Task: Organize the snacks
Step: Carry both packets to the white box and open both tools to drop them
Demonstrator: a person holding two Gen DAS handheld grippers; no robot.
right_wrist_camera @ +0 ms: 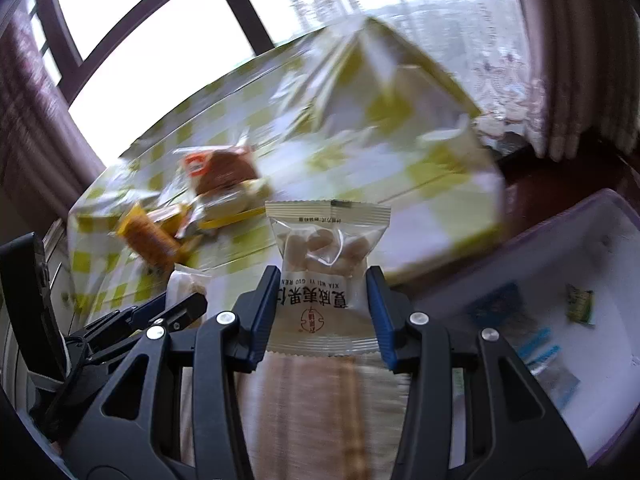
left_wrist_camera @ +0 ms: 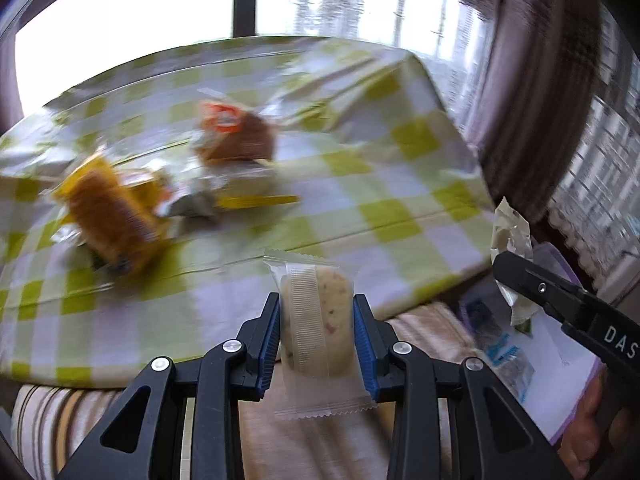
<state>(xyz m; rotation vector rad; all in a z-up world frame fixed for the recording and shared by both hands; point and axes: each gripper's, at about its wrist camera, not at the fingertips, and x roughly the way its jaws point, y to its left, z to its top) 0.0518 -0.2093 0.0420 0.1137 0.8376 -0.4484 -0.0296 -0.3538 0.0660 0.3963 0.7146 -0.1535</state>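
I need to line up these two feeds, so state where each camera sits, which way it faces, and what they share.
Left wrist view: sits on the left tongs, looking forward and down over the checked tablecloth; they grip a clear-wrapped biscuit. The right tongs cross the right edge.
Right wrist view: sits on the right tongs, facing the same cloth, gripping a nut packet; a white tray lies to the right, the left tongs lower left.
Shared: the cloth, the orange snack pile, the window.

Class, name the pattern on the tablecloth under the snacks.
The tablecloth is checked in yellow-green and white squares, clearest in the left wrist view.
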